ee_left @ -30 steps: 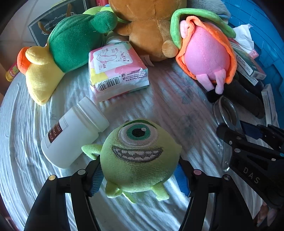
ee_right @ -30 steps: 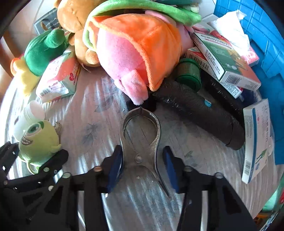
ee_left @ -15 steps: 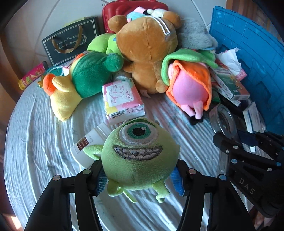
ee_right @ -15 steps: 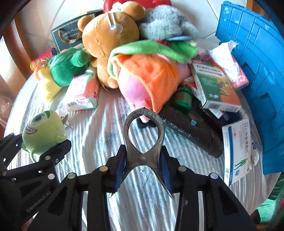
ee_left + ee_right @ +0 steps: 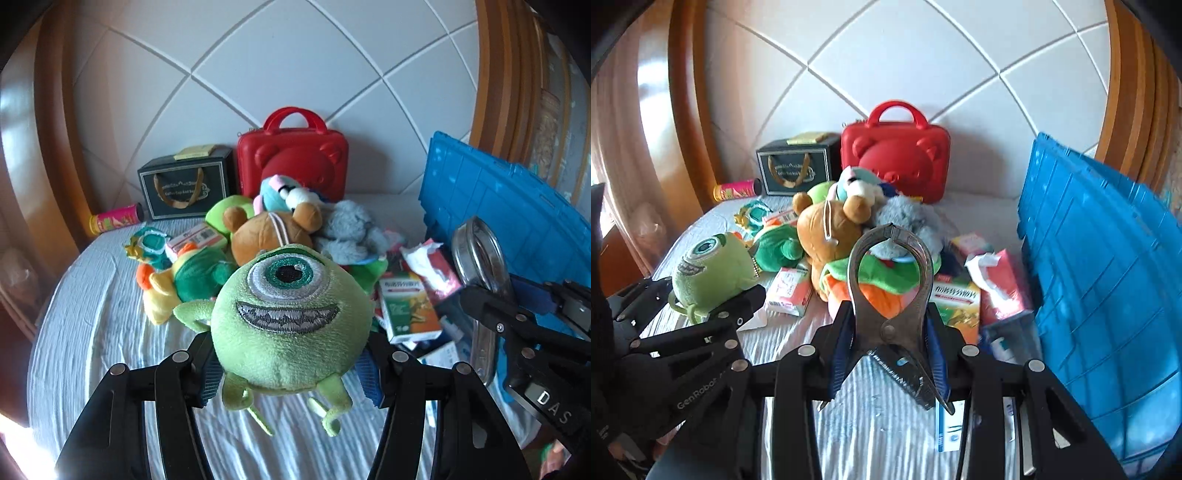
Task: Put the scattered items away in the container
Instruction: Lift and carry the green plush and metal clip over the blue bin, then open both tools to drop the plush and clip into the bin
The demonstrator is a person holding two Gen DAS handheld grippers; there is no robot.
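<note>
- Left tool (image 5: 290, 363) clamps the round green one-eyed plush toy (image 5: 291, 317); right tool (image 5: 888, 334) clamps the grey metal pincers (image 5: 890, 291).
- Judged mid-carry: both need lifting over the blue plastic crate (image 5: 1108, 288) wall, then releasing.

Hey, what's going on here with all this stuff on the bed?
A person is tidying with two handheld grippers. The left gripper is shut on a round green one-eyed plush monster, held above the white bedcover. The right gripper is shut on metal pincers. The blue plastic crate stands at the right; a pile of plush toys and medicine boxes still lies on the bed.
</note>
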